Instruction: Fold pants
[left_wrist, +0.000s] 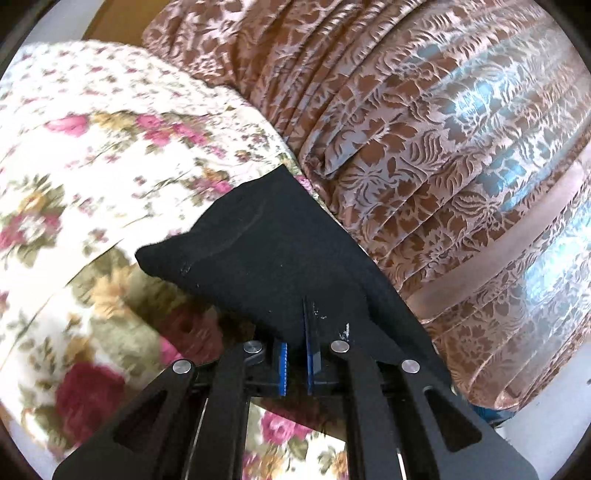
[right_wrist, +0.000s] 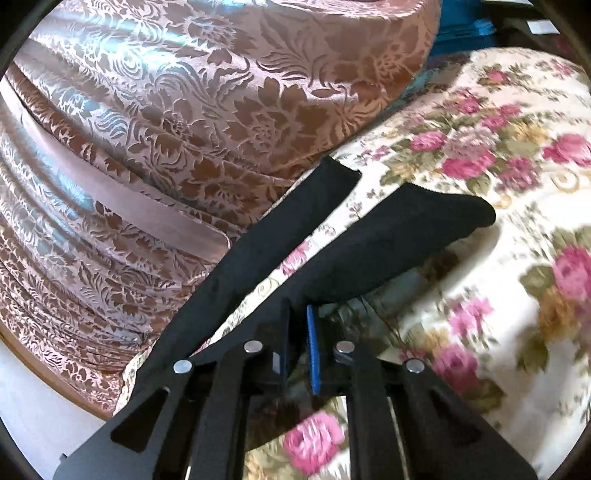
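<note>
Floral bedspread (left_wrist: 92, 155) is filling the left of my left-wrist view, with a heap of shiny brown brocade fabric (left_wrist: 424, 147) lying to the right. My left gripper (left_wrist: 295, 354) is pinching the black pants (left_wrist: 266, 240) between its narrow blue pads — the cloth is draping ahead and over the right finger. Switching to the right wrist: my right gripper (right_wrist: 299, 343) is clamping the pants (right_wrist: 388, 240) too, one black strip trailing ahead-left beside the brocade (right_wrist: 184, 110), another lifting ahead-right over the bedspread (right_wrist: 498, 258).
</note>
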